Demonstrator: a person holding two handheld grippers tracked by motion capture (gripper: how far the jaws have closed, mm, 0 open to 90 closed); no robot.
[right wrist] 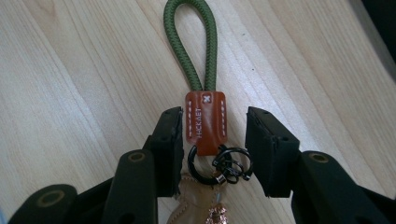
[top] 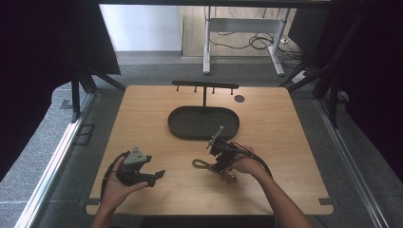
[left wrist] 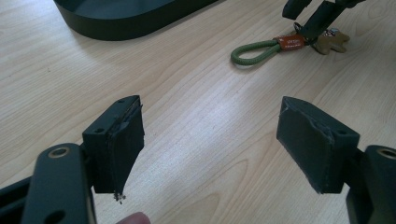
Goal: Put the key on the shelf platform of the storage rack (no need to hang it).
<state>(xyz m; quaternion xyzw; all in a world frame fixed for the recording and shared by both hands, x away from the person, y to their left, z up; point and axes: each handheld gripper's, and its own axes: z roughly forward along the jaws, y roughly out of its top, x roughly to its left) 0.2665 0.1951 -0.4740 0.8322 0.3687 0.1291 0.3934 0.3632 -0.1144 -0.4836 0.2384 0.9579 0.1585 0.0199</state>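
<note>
right claw (right wrist: 214,154): jaws astride brown tab of keychain (right wrist: 205,122), not yet touching, to pinch there | left claw (left wrist: 210,149): wide open, empty, waiting aside | tray (top: 203,122): probable destination

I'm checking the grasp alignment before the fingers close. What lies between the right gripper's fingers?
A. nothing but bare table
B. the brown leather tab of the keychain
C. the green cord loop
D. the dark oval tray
B: in the right gripper view the brown leather tab of the keychain sits between the right gripper fingers, a gap showing on each side, while its green cord loop extends beyond them.
</note>
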